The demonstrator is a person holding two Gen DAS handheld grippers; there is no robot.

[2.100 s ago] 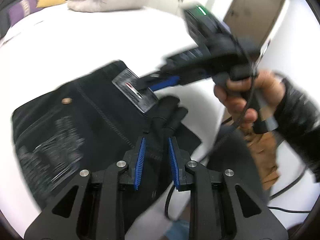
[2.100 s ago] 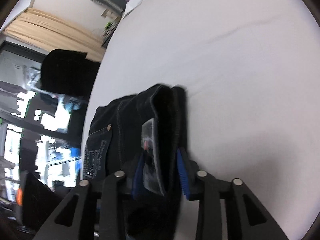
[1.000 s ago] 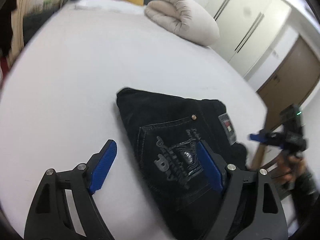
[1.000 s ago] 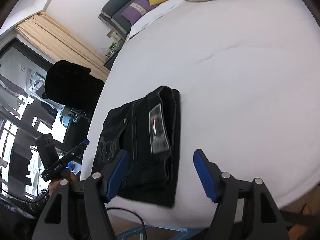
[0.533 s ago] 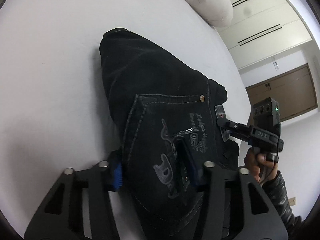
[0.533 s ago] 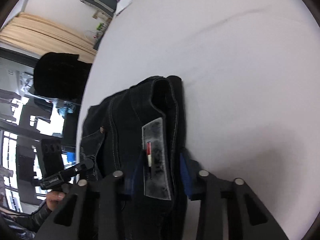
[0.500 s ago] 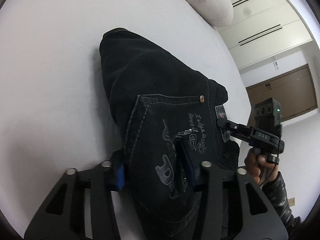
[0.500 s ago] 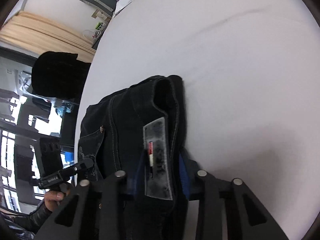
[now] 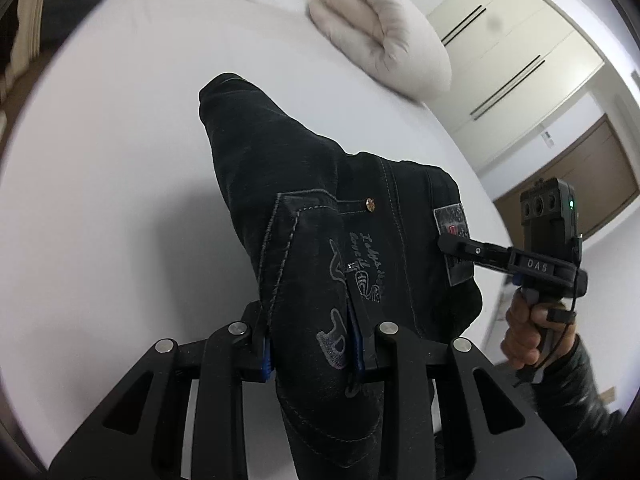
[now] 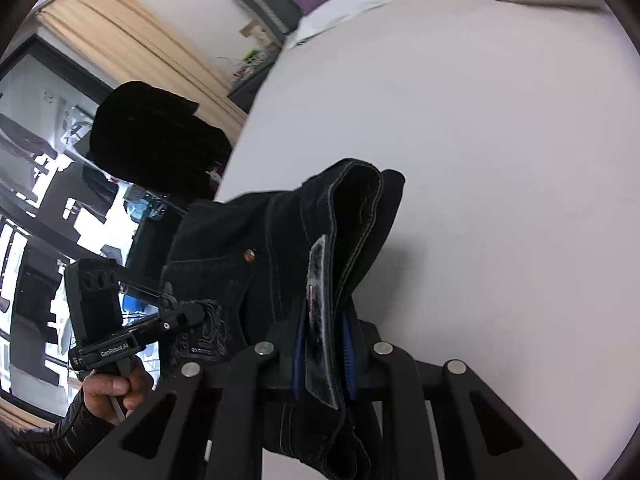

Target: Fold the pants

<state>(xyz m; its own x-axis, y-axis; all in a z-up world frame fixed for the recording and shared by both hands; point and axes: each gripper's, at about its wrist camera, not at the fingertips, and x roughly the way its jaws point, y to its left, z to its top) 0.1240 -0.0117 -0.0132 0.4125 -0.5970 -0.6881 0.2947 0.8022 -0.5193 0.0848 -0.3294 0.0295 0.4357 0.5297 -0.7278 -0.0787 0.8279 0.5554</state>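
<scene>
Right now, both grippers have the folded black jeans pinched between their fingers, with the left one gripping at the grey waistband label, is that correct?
Not quite. The left gripper pinches the folded black jeans at the embroidered back pocket, as the left wrist view shows. The right gripper is the one closing on the grey waistband label, seen in the right wrist view. Both do grip the jeans.

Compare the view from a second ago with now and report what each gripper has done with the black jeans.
Both grippers were wide open above the folded black jeans a second ago. The left gripper has since clamped the embroidered pocket edge, and the right gripper the waistband at the leather patch; the jaws are closing. The gripped edges have lifted off the white bed. The jeans stay folded.
</scene>
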